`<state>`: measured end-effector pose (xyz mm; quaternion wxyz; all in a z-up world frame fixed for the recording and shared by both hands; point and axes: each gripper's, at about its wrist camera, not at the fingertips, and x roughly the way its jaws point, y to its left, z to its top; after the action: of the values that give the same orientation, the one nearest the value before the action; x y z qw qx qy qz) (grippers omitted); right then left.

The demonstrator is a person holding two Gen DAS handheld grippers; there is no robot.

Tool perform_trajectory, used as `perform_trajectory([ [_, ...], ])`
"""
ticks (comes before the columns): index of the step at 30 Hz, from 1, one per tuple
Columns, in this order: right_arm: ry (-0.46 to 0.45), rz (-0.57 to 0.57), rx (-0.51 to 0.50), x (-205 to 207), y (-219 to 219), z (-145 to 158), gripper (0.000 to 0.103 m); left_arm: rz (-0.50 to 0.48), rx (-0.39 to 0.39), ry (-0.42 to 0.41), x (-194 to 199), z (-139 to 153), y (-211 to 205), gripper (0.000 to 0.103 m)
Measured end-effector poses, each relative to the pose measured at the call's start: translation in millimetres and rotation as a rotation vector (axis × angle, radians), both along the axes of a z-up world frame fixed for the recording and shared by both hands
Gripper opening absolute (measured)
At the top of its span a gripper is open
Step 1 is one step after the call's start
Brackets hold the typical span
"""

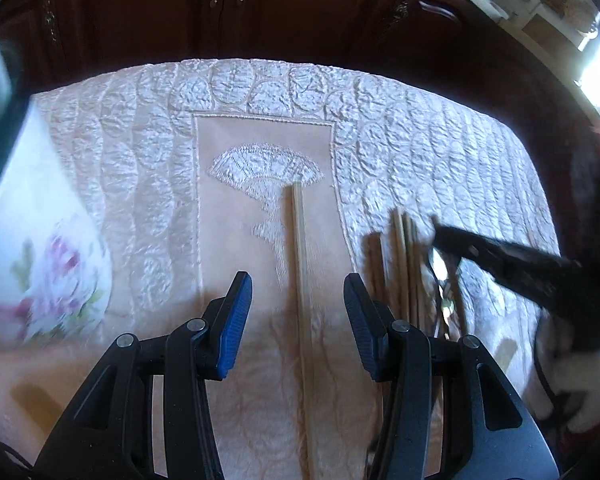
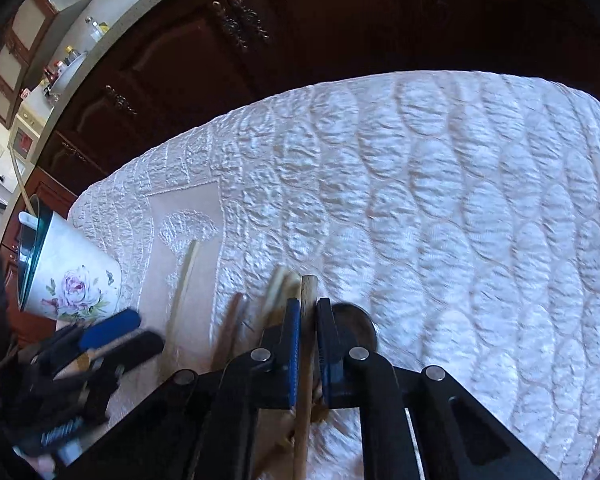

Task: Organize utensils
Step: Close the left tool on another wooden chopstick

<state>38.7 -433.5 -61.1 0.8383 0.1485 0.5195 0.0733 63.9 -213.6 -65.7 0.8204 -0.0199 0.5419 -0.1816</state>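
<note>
Utensils on quilted cloth: two grippers, one floral cup, loose sticks.

One left gripper (image 1: 298, 312) stood spread, straddling a single pale chopstick (image 1: 300, 264) that lay toward 12 o'clock on the tablecloth (image 1: 440, 152), pads not touching it. One right gripper (image 2: 308, 344) was pressed together, pinching one round wooden handle (image 2: 309, 292). A loose bundle of sticks (image 1: 404, 264), at least four but too blurred to count exactly, lay at 3 o'clock of the left gripper. One floral cup (image 2: 76, 276) stood at 9 o'clock.
</note>
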Motion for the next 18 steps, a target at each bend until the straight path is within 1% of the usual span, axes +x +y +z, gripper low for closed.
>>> perform_trajectory([
  [5, 0.005, -0.020, 0.002, -5.0, -11.7, 0.0, 0.007, 0.032, 0.039, -0.001, 20.5, -10.4, -11.3, 0.047],
  [8, 0.004, -0.018, -0.018, -3.8, -14.4, 0.8, 0.007, 0.038, 0.068, -0.019, 30.0, -14.6, -18.5, 0.047],
  [12, 0.013, -0.023, -0.052, -3.7, -28.5, 3.1, 0.007, 0.042, 0.090, -0.027, 40.2, -17.7, -26.4, 0.046],
  [16, 0.043, -0.018, -0.077, 5.2, -33.9, 1.2, 0.008, 0.036, 0.097, -0.029, 50.5, -19.1, -33.1, 0.042],
  [18, 0.054, -0.015, -0.098, 10.5, -35.2, -0.4, 0.008, 0.033, 0.098, -0.030, 54.7, -19.3, -34.8, 0.037],
])
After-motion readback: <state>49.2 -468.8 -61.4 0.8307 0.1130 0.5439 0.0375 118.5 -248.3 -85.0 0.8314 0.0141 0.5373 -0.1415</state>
